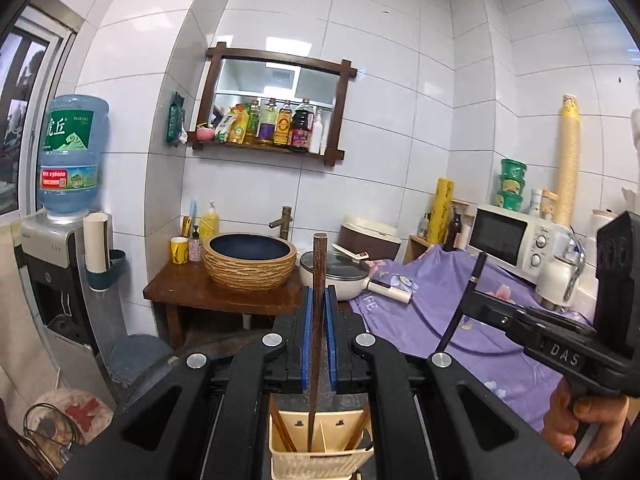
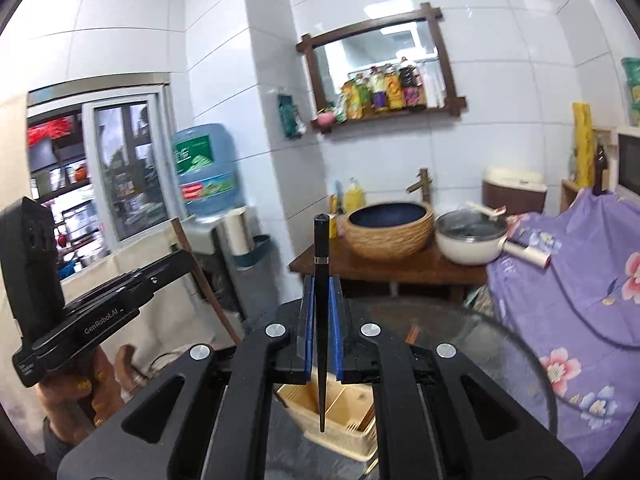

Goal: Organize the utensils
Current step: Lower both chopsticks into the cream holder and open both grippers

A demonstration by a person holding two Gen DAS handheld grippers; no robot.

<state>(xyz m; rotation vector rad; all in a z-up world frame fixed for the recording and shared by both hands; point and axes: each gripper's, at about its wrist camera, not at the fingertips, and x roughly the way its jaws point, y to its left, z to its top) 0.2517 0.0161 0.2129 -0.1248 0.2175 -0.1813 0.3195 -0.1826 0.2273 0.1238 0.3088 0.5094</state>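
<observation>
Left gripper (image 1: 319, 292) clamps a brown wooden chopstick (image 1: 318, 320) upright, its tip hanging over the cream utensil holder (image 1: 320, 444), which stands below with chopsticks in its compartments. Right gripper (image 2: 322, 284) clenches a black chopstick (image 2: 321, 320), tip above the same holder, near its front rim. Holder stands on a round glass table (image 2: 500, 360); purple floral cloth (image 2: 580, 280) crowds the right edge.

"DAS" on right tool (image 1: 476, 280); "GenRobot.AI" on left tool (image 2: 182, 258); "虎丘" on water jug (image 1: 72, 156)
</observation>
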